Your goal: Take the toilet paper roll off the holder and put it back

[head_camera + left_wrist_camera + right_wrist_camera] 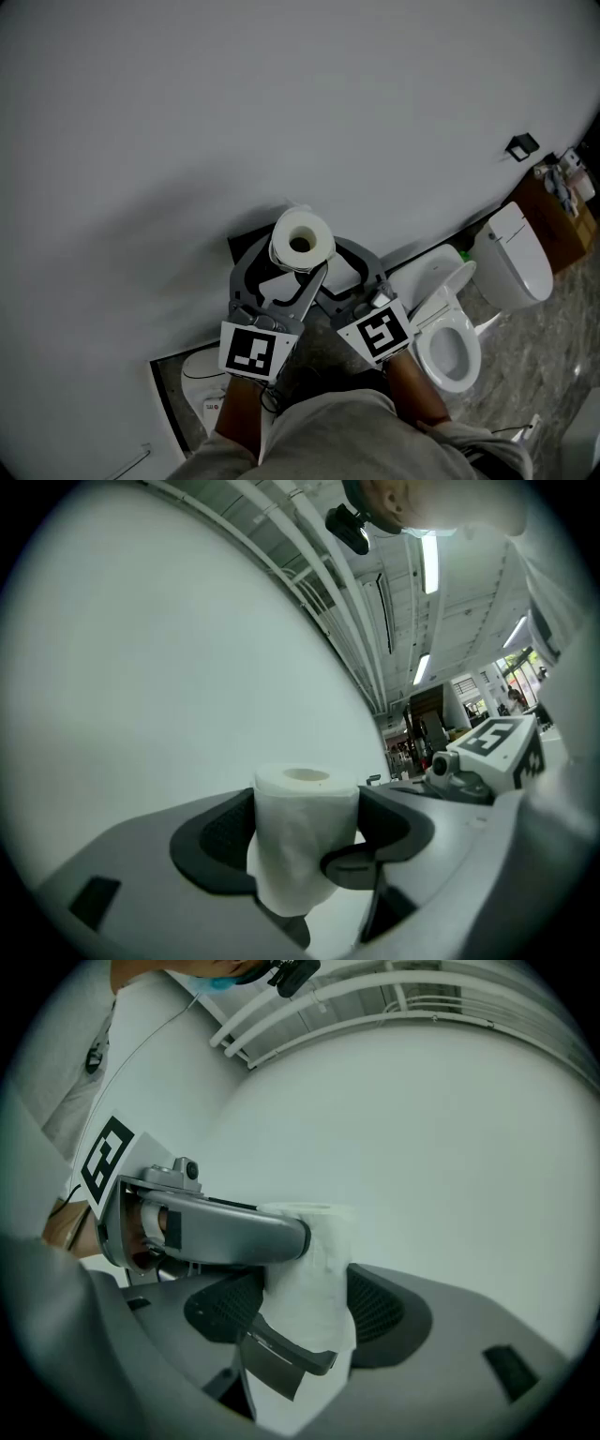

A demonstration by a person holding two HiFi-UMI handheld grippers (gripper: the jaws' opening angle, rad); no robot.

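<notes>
A white toilet paper roll stands upright with its cardboard core facing up, in front of the white wall. Both grippers close on it from below in the head view. My left gripper has the roll between its two dark pads, which press its sides. My right gripper holds the same roll from the other side, its pads also against the paper. Each gripper's jaw crosses in front of the other's view. No holder shows in any view.
A white toilet with its tank stands on the grey floor at the right. A brown shelf with small items is at the far right. Another white fixture lies at the lower left. The white wall fills the top.
</notes>
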